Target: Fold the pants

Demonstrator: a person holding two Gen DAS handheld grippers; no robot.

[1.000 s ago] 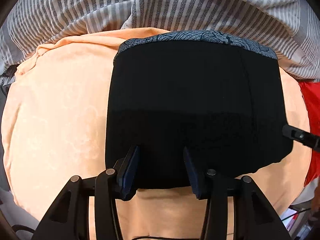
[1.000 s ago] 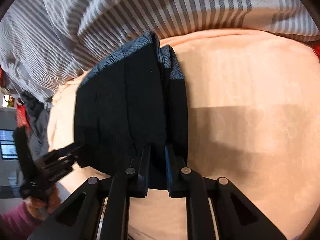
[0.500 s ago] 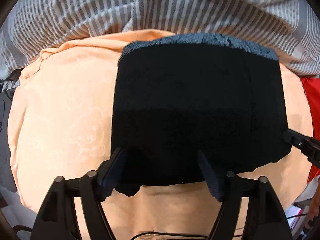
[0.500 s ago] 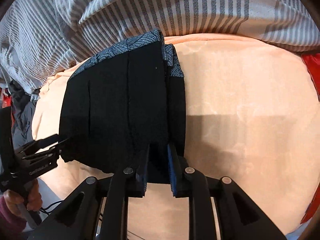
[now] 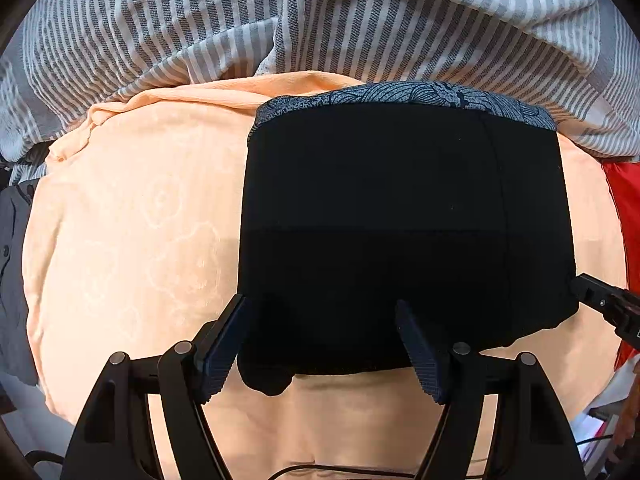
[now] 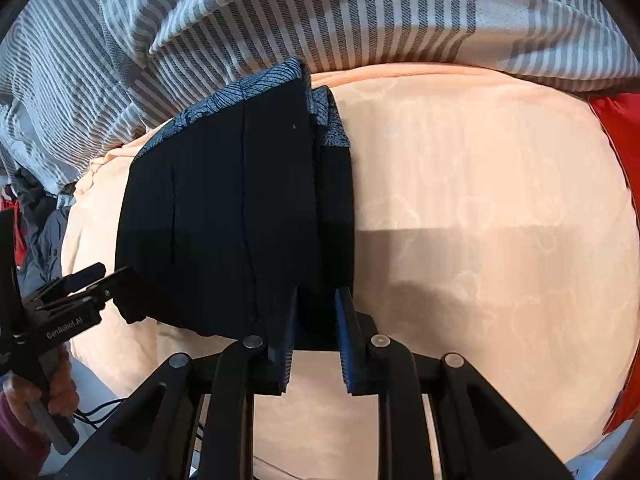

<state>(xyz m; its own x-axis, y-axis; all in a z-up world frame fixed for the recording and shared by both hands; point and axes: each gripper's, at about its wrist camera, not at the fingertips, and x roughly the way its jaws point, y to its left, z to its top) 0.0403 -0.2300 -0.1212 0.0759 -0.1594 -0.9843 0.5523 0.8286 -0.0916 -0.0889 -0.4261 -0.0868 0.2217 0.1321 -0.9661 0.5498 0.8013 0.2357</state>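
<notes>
The black pants (image 5: 400,220) lie folded into a compact rectangle on the peach sheet (image 5: 132,220), with a blue patterned lining showing at the far edge. My left gripper (image 5: 322,312) is open, its fingers spread over the near edge of the pants without holding them. In the right wrist view the pants (image 6: 232,216) lie left of centre. My right gripper (image 6: 316,300) has its fingers slightly apart at the near right corner of the fold. The left gripper also shows in the right wrist view (image 6: 108,276), and the right gripper's tip shows in the left wrist view (image 5: 600,300).
A grey and white striped blanket (image 5: 320,20) is bunched along the far side. Red fabric (image 5: 624,208) lies at the right edge and dark clothing (image 5: 12,240) at the left. A cable (image 5: 320,470) runs along the sheet's near edge.
My left gripper opened wide and let go of the near edge of the pants. My right gripper's fingers parted slightly. The folded pants settled flat on the sheet.
</notes>
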